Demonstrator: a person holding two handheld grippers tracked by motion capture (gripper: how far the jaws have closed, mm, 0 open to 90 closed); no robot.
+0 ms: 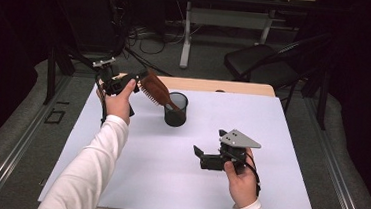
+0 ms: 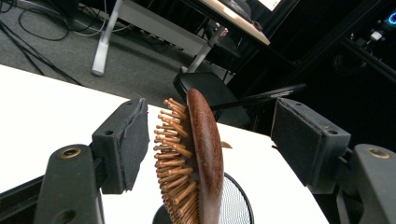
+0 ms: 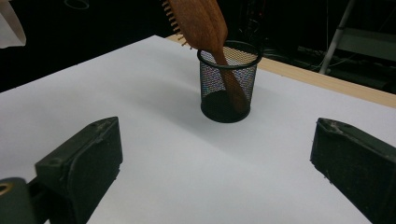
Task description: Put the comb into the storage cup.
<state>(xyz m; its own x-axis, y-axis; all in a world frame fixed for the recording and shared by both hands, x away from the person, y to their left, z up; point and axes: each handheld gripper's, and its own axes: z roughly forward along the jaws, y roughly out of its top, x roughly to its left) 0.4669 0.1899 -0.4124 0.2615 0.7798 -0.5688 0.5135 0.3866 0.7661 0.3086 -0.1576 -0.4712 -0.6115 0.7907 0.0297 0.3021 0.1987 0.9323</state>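
Left hand: the left hand (image 1: 120, 98) is raised at the far left of the table (image 1: 267, 191), forearm in a white sleeve (image 1: 90, 172) reaching forward from the near edge.
Left gripper: the left gripper (image 1: 136, 78) points right toward the brush (image 1: 155, 88); in the left gripper view its jaws stand apart on either side of the brush head (image 2: 201, 154), bristles facing the left pad and close to it, a clear gap to the right pad; neither pad is pressed on it.
Right hand: the right hand (image 1: 240, 181) is low over the near right of the table, wrist near the edge.
Right gripper: the right gripper (image 1: 200, 156) points left and away, a grey plate (image 1: 238, 138) on top; its jaws stand wide apart and hold nothing, bare white table between them.
Brush: wooden, handle down in the cup (image 1: 176, 109), head up and out over the rim.
Brush axis: tilted, long axis running from the cup's floor up toward the far left; bristles face down and left in the high view.
Cup: black mesh, upright, near the middle of the table's far half, well apart from the right gripper.
Around: a black chair (image 1: 262, 63) and a pale desk frame (image 1: 225, 20) stand beyond the table, cables (image 1: 148, 39) on the grey floor.
In the way: between the right gripper and the cup the table is bare.
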